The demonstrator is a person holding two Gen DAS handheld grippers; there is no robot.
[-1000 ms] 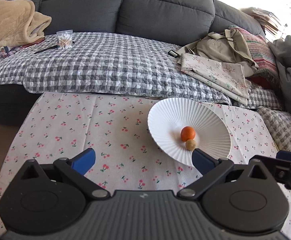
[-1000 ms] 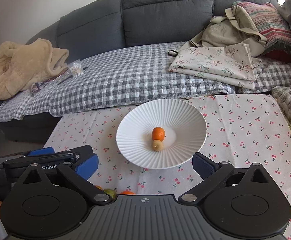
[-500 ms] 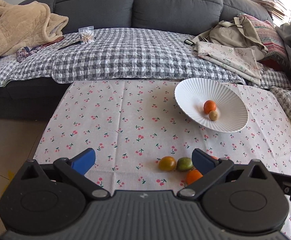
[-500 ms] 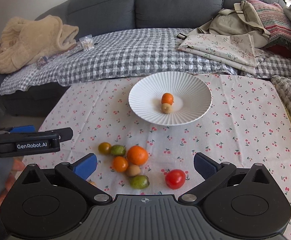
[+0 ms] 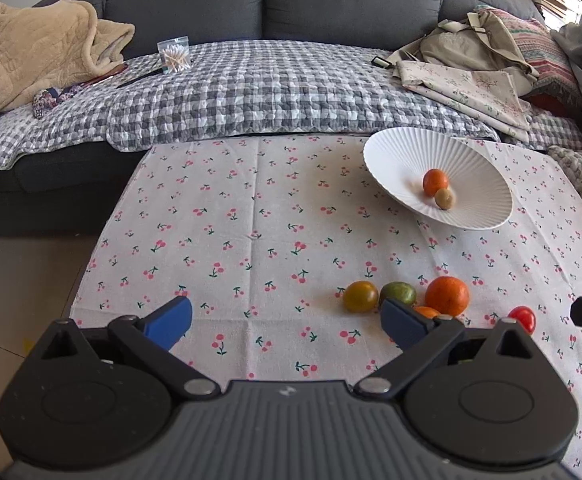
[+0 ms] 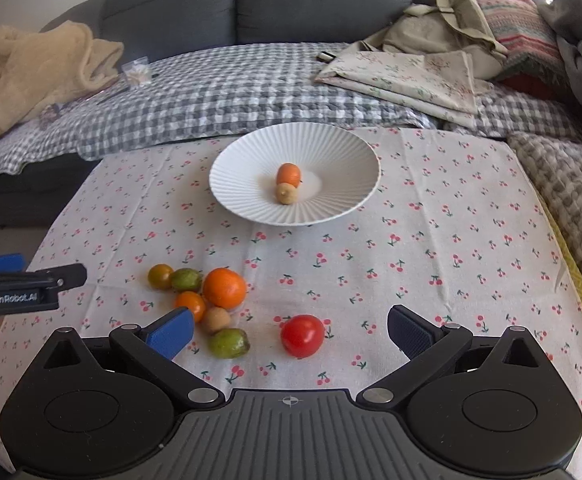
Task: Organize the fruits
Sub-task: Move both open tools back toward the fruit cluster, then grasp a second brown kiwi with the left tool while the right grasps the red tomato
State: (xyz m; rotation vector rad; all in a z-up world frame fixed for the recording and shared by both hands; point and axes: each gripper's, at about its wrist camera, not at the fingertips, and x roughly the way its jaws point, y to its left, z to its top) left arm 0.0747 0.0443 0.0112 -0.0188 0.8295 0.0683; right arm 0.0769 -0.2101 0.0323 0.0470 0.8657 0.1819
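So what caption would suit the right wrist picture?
Open right gripper hovering over a red tomato on the cherry-print tablecloth, white ribbed plate beyond.

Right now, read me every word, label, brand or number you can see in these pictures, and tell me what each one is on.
"GenRobot.AI": white lettering on the black side of the left gripper, seen at the left edge of the right wrist view.

No other text is readable. The clear packet of cotton swabs on the sofa shows no legible label, and the small marks moulded on the two gripper bodies are symbols, not words.
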